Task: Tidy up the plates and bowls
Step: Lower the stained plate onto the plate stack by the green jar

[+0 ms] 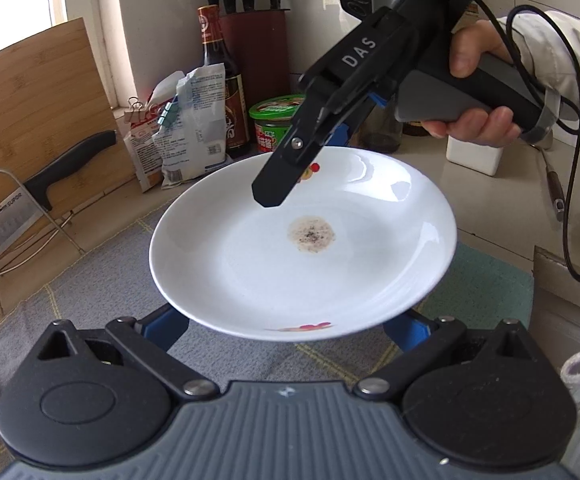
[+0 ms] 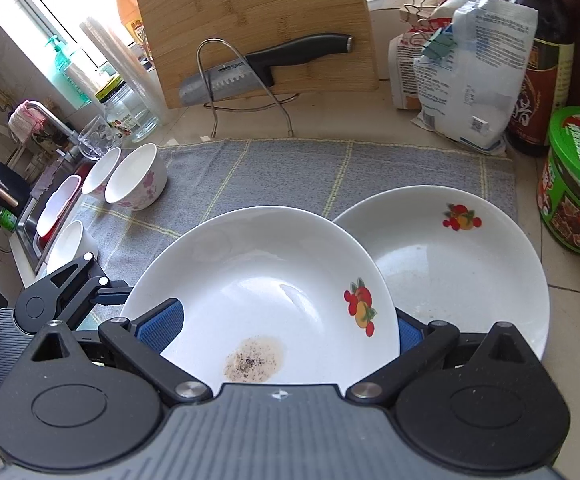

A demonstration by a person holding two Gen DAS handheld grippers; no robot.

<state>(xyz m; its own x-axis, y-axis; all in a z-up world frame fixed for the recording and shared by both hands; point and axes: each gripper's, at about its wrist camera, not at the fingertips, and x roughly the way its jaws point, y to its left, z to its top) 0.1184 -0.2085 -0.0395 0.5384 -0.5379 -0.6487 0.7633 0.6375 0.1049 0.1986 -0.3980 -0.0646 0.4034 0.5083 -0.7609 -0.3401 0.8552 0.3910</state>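
A white plate (image 1: 301, 248) with a fruit print and a brown stain at its centre hangs over the grey mat (image 1: 102, 300). My left gripper (image 1: 286, 332) is open, its blue fingers (image 1: 166, 328) spread wide under the plate's near rim. My right gripper (image 1: 305, 164) straddles the far rim, one finger above the plate and one behind it. In the right wrist view this plate (image 2: 258, 280) slants between the wide-apart fingers of the right gripper (image 2: 286, 328) and overlaps a second fruit-print plate (image 2: 461, 276). Floral bowls (image 2: 136, 180) stand at the mat's left end.
A knife on a wire rack (image 2: 250, 68) leans against a bamboo board (image 2: 250, 12). Clipped bags (image 2: 465, 68), a dark sauce bottle (image 2: 545, 60) and a green tub (image 2: 577, 184) stand at the right. More white bowls (image 2: 64, 224) sit by the sink (image 2: 30, 224). A glass jar (image 2: 130, 112) stands behind them.
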